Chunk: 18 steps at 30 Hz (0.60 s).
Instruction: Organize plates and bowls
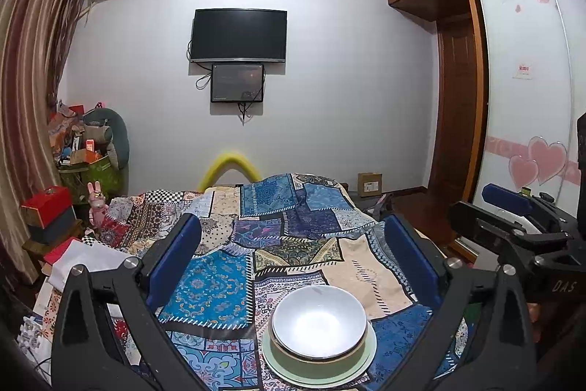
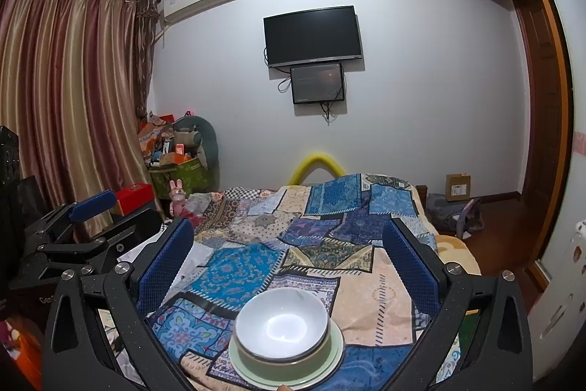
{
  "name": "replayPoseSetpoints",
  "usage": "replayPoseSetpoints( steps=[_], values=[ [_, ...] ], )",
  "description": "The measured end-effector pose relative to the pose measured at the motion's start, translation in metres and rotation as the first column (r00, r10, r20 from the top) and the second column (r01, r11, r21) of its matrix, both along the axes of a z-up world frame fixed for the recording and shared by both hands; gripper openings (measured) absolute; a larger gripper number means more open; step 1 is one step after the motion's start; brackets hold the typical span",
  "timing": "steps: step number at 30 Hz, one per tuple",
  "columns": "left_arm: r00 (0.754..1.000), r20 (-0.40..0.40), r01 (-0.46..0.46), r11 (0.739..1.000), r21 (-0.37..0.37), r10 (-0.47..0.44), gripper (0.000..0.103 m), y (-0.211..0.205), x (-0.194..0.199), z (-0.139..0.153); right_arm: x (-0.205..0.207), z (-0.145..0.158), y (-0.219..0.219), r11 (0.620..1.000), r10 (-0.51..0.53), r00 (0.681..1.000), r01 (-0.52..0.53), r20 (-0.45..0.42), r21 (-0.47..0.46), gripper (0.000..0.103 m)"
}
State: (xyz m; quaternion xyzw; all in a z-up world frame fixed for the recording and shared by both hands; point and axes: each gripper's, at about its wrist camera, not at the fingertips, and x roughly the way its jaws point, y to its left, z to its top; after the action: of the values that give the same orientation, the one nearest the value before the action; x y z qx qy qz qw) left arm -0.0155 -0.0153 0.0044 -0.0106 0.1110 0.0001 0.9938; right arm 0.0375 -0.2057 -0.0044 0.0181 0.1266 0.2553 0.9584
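Observation:
A white bowl sits nested in a green bowl, which stands on pale green plates on the patchwork bedspread. The same stack shows in the right wrist view: white bowl, green bowl, plates. My left gripper is open and empty, held above and behind the stack. My right gripper is open and empty, likewise above the stack. The right gripper also shows at the right of the left wrist view, and the left gripper at the left of the right wrist view.
The bedspread covers a bed. Red boxes, a pink rabbit toy and a cluttered green bag stand left of the bed. A wardrobe is on the right. A cardboard box sits on the floor.

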Motion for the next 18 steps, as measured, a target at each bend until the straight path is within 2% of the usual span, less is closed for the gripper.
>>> replayPoseSetpoints(
  steps=[18],
  values=[
    [1.0,-0.019,0.008,1.0,-0.019,-0.009,0.102,0.0003,0.0046,-0.003,-0.0003,-0.004,0.0011,1.0,0.003,1.0,-0.003,-0.019,-0.007,0.103]
  ],
)
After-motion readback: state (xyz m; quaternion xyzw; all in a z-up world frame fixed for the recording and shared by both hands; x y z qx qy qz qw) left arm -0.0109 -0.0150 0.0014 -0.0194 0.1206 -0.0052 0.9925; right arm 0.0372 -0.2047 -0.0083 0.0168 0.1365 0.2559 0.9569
